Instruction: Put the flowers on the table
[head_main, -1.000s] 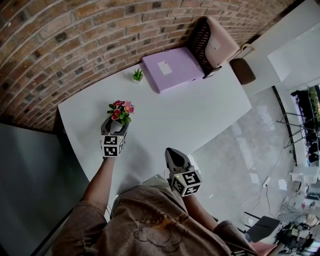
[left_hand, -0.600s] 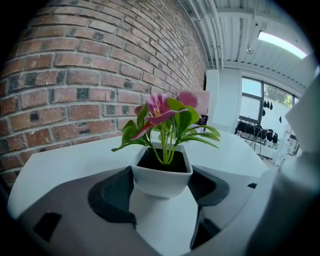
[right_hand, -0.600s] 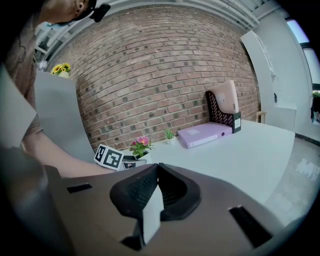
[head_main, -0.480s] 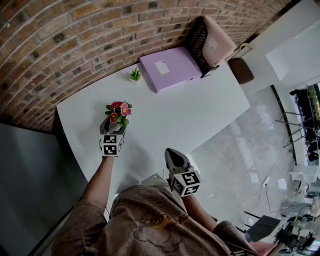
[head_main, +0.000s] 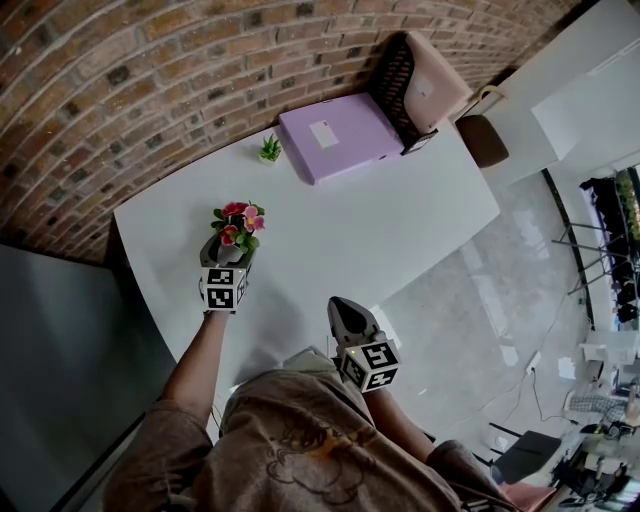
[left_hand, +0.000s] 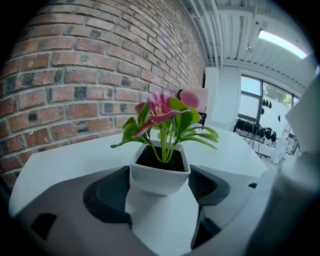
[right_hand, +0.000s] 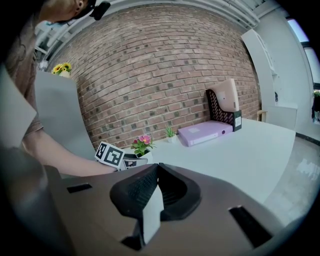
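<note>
Flowers (head_main: 238, 222) in white pot (left_hand: 159, 176) near the table's (head_main: 380, 220) left edge | left gripper (head_main: 228, 252) squeezing the pot | right gripper (head_main: 340, 305) pinched together, holding nothing | danger: pot may tip over if let go while tilted

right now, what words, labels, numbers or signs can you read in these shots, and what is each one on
No text can be read in any view.
Box label on the purple box: too small to read.
Rack label on the black file rack: too small to read.
Marker cubes: square code patterns only, no words.
White flower pot: no print shows.
</note>
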